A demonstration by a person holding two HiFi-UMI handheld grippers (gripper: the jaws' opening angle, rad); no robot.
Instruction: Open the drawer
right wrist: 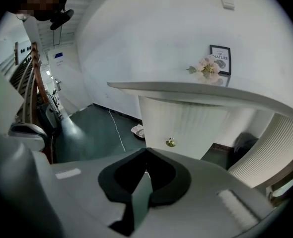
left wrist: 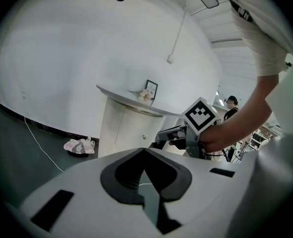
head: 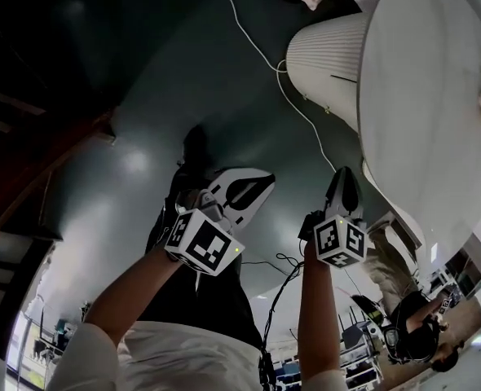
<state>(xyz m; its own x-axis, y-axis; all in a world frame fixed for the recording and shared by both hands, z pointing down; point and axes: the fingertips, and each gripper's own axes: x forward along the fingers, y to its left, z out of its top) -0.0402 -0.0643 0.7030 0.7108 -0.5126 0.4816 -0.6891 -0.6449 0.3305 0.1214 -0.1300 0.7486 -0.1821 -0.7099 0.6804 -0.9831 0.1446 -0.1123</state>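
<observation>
Since the drawer (right wrist: 186, 120) sits flat in the front of the white cabinet (head: 412, 96), with no gap that I can see, I think the job has not really started. The drawer has a ridged white front and a small gold knob (right wrist: 171, 143) low down in the middle, and nothing is touching that knob. The right gripper (right wrist: 146, 150) points toward the cabinet, and the knob shows just above and a little to the right of its tips, but there is open space between them. Its jaws are pressed together with nothing between them. The left gripper (left wrist: 144, 150) is beside it and a bit farther from the cabinet. Its jaw tips meet too, and it holds nothing. In the head view both grippers hang over the dark green floor (head: 167, 96), apart from the cabinet. On top of the cabinet are some pale flowers (right wrist: 206, 68) and a little picture frame (right wrist: 220, 59), and a white cord (head: 253, 43) lies on the floor nearby. So nearly everything is left to do. My guess is that one gripper has to open its jaws, reach the knob, close on it and pull the drawer out. The knob is small and round, so it may slip if the jaws do not close right on it.
</observation>
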